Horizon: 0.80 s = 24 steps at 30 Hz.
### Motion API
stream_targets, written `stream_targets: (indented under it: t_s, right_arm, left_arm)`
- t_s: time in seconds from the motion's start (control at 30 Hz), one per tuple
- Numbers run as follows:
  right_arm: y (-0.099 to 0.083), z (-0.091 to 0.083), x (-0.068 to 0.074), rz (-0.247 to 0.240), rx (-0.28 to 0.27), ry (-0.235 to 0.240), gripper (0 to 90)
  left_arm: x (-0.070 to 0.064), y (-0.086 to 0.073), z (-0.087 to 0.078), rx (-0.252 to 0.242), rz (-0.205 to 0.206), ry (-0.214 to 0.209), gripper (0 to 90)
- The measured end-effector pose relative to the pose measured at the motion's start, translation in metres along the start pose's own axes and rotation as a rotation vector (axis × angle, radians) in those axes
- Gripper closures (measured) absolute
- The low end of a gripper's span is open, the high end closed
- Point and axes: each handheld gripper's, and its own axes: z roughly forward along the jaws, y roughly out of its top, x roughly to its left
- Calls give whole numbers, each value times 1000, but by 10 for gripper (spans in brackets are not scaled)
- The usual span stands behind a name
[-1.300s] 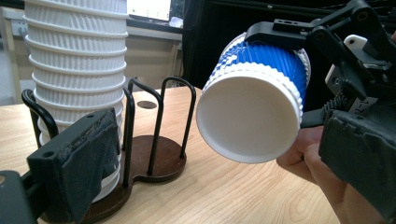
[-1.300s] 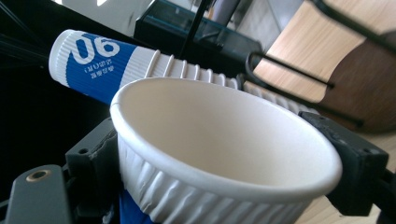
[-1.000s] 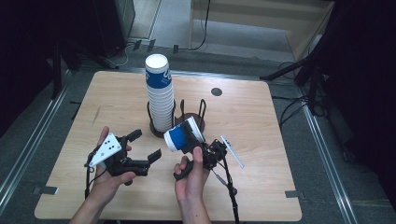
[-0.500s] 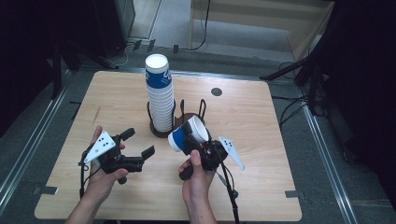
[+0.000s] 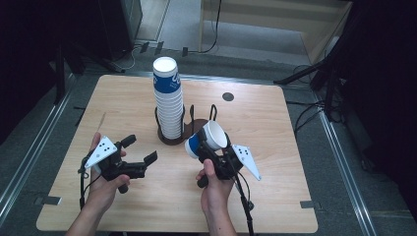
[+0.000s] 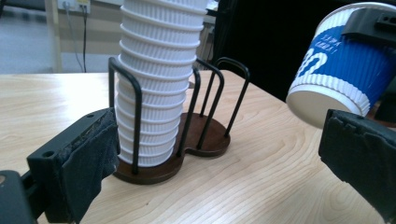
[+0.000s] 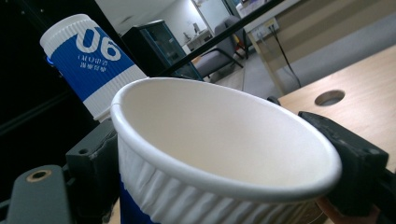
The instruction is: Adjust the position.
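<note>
Status: right gripper (image 5: 209,152) has its jaws clamped across the body of one blue-and-white ribbed paper cup (image 5: 206,140), held tilted in the air with the mouth facing up and away from the person, just in front of the dark brown wooden cup holder with black wire loops (image 5: 183,132). In the right gripper view the jaws press the cup's wall from both sides just below its rim (image 7: 224,154). Left gripper (image 5: 140,155) sits low over the light wooden table (image 5: 295,196), front-left of the holder, jaws spread wide and gripping nothing; left gripper view looks between them at the holder base (image 6: 201,142). Tall stack of nested ribbed paper cups (image 5: 167,103) stands in the holder's left bay; right bay, the one nearest the held cup, looks empty. My read: one cup is in hand and clear of the stack. Whether it goes into the free bay or elsewhere I can't tell, so placing remains. Behind the holder, a round hole in the tabletop (image 5: 227,97).
</note>
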Motion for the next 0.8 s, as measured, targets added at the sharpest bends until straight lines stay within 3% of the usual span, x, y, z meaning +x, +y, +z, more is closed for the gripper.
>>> stream_targets:
  t_s: [0.03,0.17,0.23,0.37,0.47,0.8]
  right_arm:
    - [0,0,-1,-47,-10,-3,138]
    - [0,0,-3,-102,-18,-1,138]
    - [1,-1,-4,-159,-29,-2,138]
    - [3,-2,-6,-212,-40,0,138]
    - [4,-3,-7,-225,-42,2,138]
    - [7,-4,-13,-376,-70,-7,138]
  left_arm:
    - [1,0,0,0,-1,1,0]
    - [6,-1,-2,15,-4,11,0]
    - [9,-1,-3,23,-2,18,0]
    - [13,-2,-4,42,-3,32,0]
    - [16,-4,-4,56,0,43,0]
    - [32,-7,-9,75,-19,89,0]
